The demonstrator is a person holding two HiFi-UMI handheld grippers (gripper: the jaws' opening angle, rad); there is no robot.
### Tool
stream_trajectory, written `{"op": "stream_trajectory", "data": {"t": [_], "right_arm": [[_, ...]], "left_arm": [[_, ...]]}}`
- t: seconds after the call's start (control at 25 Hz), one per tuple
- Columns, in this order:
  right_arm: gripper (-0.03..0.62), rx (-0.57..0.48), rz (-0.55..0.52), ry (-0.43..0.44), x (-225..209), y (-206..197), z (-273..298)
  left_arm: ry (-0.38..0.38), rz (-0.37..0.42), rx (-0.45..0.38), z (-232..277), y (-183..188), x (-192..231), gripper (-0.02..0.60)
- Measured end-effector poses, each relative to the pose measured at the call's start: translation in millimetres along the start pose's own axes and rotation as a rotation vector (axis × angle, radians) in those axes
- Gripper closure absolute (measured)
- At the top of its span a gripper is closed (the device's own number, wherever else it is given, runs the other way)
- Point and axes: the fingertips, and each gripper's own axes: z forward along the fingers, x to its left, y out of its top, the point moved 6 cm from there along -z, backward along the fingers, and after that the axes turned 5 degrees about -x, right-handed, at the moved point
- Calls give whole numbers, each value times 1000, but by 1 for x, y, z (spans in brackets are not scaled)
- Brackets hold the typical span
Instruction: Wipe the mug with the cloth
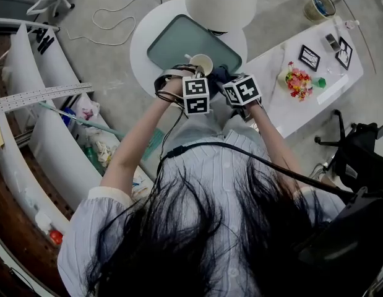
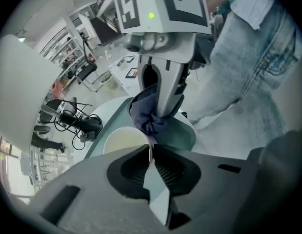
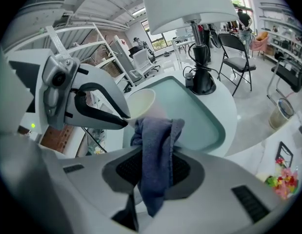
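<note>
A cream mug stands on a grey-green tray on the round white table. My left gripper comes down on it from the near side, and in the left gripper view its jaws are shut on the thin rim of the mug. My right gripper is shut on a dark blue cloth, which hangs bunched right beside the mug. In the right gripper view the left gripper pinches the mug's rim. In the left gripper view the cloth touches the mug's far rim.
A white lamp stands at the tray's far edge. To the right is a long white table with flowers and small frames. White shelving runs along the left, and a black chair stands at the right.
</note>
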Motion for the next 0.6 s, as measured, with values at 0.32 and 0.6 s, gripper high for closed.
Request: {"op": "stream_trajectory", "data": {"t": [0.32,0.6], "right_arm": [[500,42,-80,15,-1,3,2],[500,101,-191,48,-3,9,5]], "left_arm": [[-146,414,90,-5,-11,-9,540],[-179,758,127,-4,-19,-9,540]]}}
